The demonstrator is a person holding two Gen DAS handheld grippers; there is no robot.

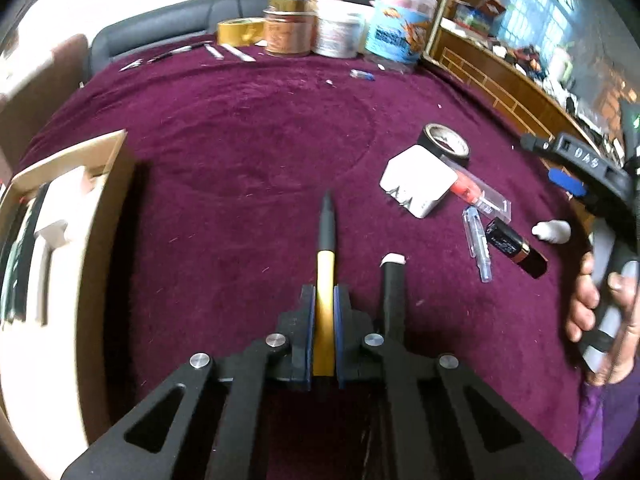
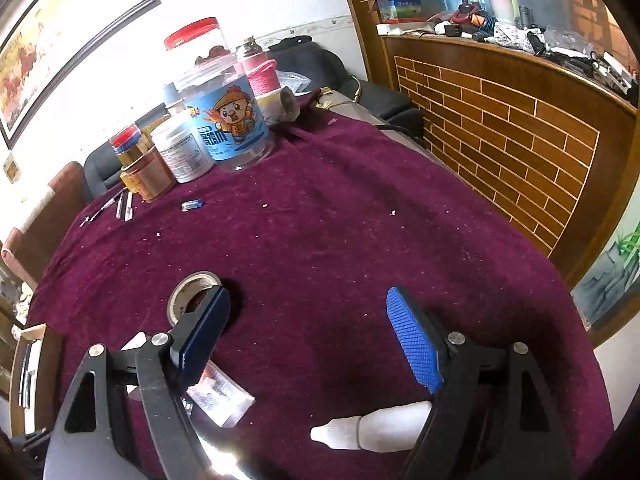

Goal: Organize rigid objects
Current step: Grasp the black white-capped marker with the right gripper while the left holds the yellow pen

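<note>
Between the blue pads of the left tongs (image 1: pixel 324 312), a pen (image 1: pixel 326 264) with a yellow barrel and dark grey tip is clamped, pointing straight ahead above the counter (image 1: pixel 240 140). The right tongs (image 2: pixel 308 340) stand wide apart and hold nothing. Just behind their right finger lies a small white squeeze bottle (image 2: pixel 372 426); at their left finger sits a roll of black tape (image 2: pixel 192 292), and near it a clear packet (image 2: pixel 220 396).

To the right of the left tongs lie a white box (image 1: pixel 416 184), a clear tube (image 1: pixel 478 244) and a black lipstick case (image 1: pixel 516 248). To their left is an open cardboard box (image 1: pixel 80 208) with white inserts.

The counter is draped in a plum-coloured, lint-flecked cloth. Far ahead of both tongs stand plastic jars, among them a blue-labelled jar (image 2: pixel 228 120) with a cartoon figure. Beyond are a white wall, a framed painting (image 2: pixel 52 36) and a wooden partition (image 2: pixel 512 140) patterned like brickwork.
</note>
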